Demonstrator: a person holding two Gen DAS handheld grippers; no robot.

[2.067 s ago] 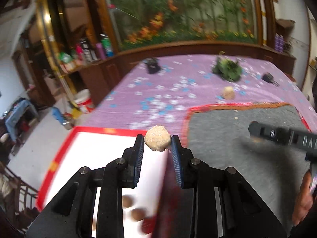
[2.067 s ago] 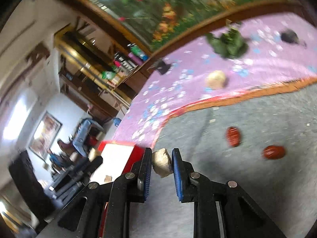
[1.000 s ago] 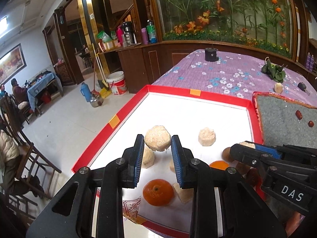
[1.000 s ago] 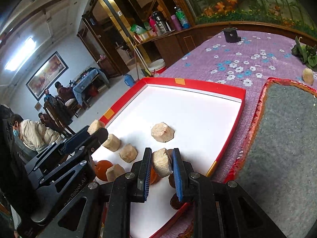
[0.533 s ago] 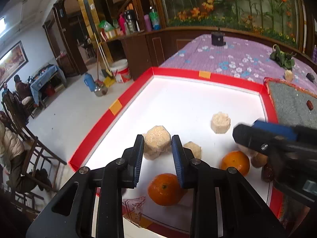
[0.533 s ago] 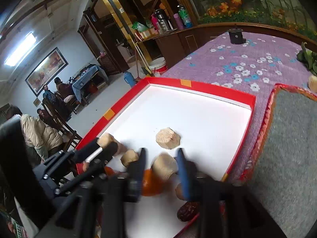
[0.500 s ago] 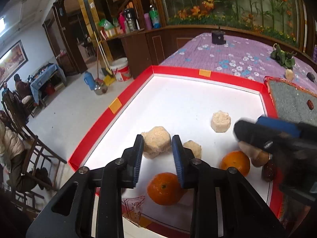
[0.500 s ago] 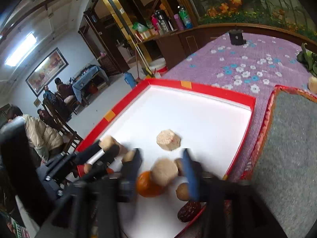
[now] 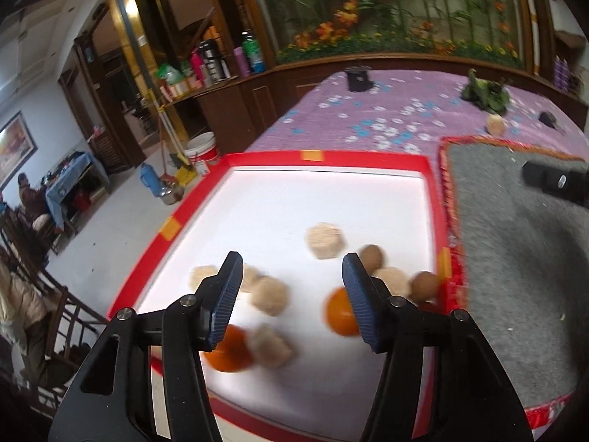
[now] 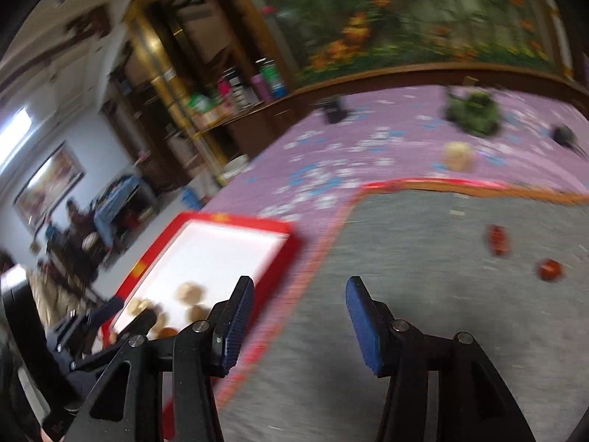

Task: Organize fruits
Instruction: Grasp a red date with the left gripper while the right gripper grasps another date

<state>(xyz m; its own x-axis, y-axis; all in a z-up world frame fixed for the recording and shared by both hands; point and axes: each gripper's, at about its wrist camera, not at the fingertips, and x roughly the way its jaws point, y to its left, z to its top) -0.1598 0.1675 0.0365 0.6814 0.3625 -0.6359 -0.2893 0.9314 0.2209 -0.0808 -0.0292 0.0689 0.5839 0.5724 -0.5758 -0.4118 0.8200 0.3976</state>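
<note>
Left gripper [image 9: 292, 280] jaws have just been opening, spread with nothing between them, pitched down over the red-rimmed tray [image 9: 327, 155]; beige pieces [image 9: 325, 240] and oranges [image 9: 340, 312] lie loose below. Right gripper [image 10: 299, 300] also spread and empty, angled down over the grey mat [image 10: 423, 258]. Drop looks done; next is likely the two red fruits [image 10: 497, 239] at 2 o'clock, needing a square approach.

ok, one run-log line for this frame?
stage: after drop | left gripper: open, empty, jaws just opened, above red tray | right gripper: open, empty, above grey mat | left on mat: two red dates
</note>
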